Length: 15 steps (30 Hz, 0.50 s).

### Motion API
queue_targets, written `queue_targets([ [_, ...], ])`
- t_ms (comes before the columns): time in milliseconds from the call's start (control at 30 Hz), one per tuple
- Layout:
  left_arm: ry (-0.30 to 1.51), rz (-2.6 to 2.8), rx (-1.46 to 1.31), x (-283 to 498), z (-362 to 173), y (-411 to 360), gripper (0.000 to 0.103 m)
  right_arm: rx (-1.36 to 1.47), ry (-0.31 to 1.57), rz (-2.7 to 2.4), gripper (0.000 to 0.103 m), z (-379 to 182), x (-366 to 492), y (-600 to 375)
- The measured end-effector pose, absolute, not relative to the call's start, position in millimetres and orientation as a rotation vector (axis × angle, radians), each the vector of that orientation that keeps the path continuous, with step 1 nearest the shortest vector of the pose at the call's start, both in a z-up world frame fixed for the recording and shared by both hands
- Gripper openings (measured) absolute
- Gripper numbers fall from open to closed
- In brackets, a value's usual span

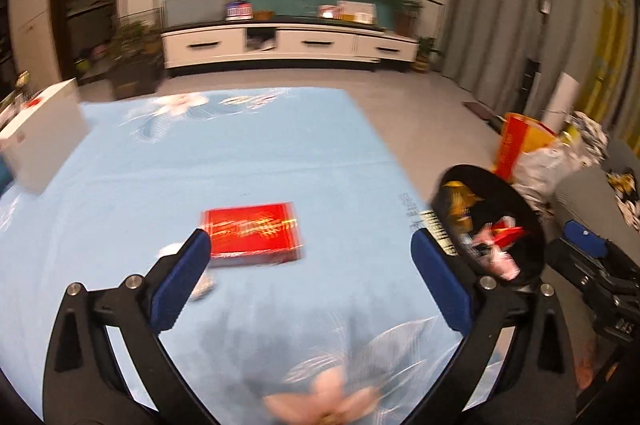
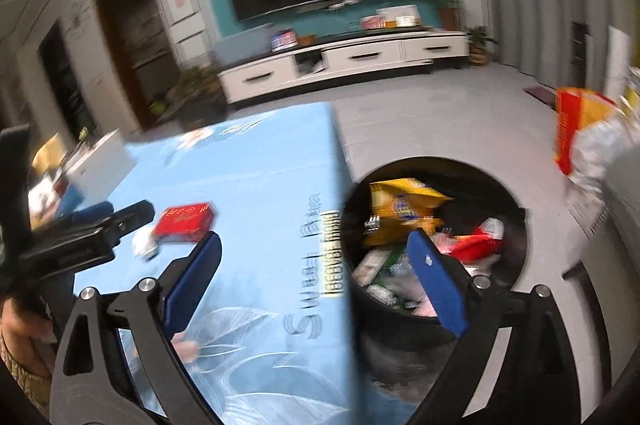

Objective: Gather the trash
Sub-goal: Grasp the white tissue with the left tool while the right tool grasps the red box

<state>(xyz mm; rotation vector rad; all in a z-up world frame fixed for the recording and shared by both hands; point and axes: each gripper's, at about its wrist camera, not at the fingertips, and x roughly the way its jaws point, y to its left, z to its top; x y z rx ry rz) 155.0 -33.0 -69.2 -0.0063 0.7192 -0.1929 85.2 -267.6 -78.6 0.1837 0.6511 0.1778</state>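
A red box (image 1: 254,233) lies on the blue flowered cloth (image 1: 240,153); it also shows in the right wrist view (image 2: 185,221). A small white crumpled scrap (image 1: 170,251) lies just left of it, partly behind my left finger, and shows in the right wrist view (image 2: 143,244). My left gripper (image 1: 311,253) is open and empty, just short of the box. A black bin (image 2: 516,209) holding yellow, red and white wrappers stands off the table's right edge, also in the left wrist view (image 1: 516,193). My right gripper (image 2: 314,261) is open and empty, over the table edge and bin.
A white box (image 1: 40,133) stands at the table's far left. Red and yellow bags and a white bag (image 1: 532,149) sit on the floor beyond the bin. A white TV cabinet (image 1: 288,45) stands across the grey floor. Both views are motion-blurred.
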Motion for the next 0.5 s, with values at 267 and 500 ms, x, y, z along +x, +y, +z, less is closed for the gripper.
queue_targets([
  [267,0.722,-0.077,-0.033,135.3,-79.5,35.8,0.1,0.065,0.714,0.317,0.092,-88.9,107.6,-193.3],
  [500,0.795,-0.024,-0.093,144.9,-105.7,67.7,0.1,-0.092,0.766,0.412,0.092,-110.7,146.9,-147.0],
])
